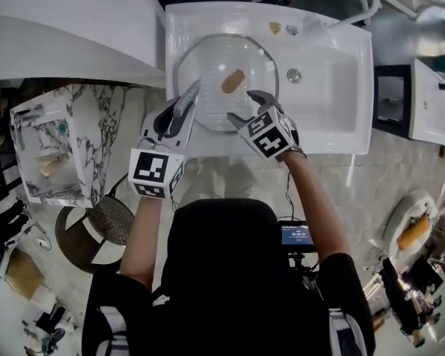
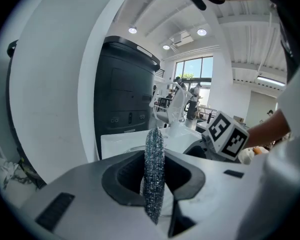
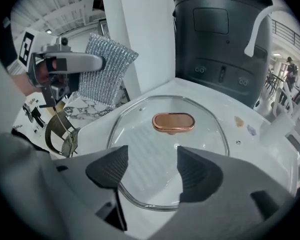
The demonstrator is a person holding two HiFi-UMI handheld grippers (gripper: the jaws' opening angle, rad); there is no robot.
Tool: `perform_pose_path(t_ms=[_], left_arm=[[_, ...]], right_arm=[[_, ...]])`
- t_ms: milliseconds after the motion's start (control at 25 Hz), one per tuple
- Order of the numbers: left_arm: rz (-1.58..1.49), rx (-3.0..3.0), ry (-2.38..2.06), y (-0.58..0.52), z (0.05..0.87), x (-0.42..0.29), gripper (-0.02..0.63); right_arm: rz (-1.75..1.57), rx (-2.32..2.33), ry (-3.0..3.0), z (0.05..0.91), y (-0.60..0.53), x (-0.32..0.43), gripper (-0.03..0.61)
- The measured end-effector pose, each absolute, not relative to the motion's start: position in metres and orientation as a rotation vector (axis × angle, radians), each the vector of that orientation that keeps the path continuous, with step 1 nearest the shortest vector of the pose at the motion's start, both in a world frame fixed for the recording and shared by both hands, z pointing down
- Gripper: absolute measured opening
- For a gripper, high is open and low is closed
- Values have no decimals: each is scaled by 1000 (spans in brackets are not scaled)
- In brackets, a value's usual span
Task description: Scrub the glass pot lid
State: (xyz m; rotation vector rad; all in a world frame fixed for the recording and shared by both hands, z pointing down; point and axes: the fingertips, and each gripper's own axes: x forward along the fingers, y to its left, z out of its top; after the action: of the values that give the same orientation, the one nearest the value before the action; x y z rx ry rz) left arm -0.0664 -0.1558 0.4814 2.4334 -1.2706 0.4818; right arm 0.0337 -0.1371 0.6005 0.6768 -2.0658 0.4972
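Left claw (image 1: pixel 179 113): clenched on silver mesh scouring pad (image 2: pixel 154 164), pad upright between pads, held above near-left rim of lid. Glass pot lid (image 1: pixel 208 65): lying flat in left part of white sink (image 1: pixel 334 87), copper-coloured handle (image 1: pixel 233 81) facing up. Right claw (image 3: pixel 154 166): released, jaws wide apart, nothing between them, poised over near edge of lid. Drain (image 1: pixel 294 75): right of lid, uncovered.
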Motion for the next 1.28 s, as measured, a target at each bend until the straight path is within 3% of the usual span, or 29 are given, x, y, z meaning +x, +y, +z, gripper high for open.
perform_pose_path(t_ms=[640, 1280], left_arm=[[546, 2438, -1209, -150, 506, -69, 78], [913, 2562, -1166, -175, 534, -70, 78]], right_arm=[[421, 625, -1991, 627, -133, 26, 296], [407, 638, -1991, 629, -131, 26, 298]])
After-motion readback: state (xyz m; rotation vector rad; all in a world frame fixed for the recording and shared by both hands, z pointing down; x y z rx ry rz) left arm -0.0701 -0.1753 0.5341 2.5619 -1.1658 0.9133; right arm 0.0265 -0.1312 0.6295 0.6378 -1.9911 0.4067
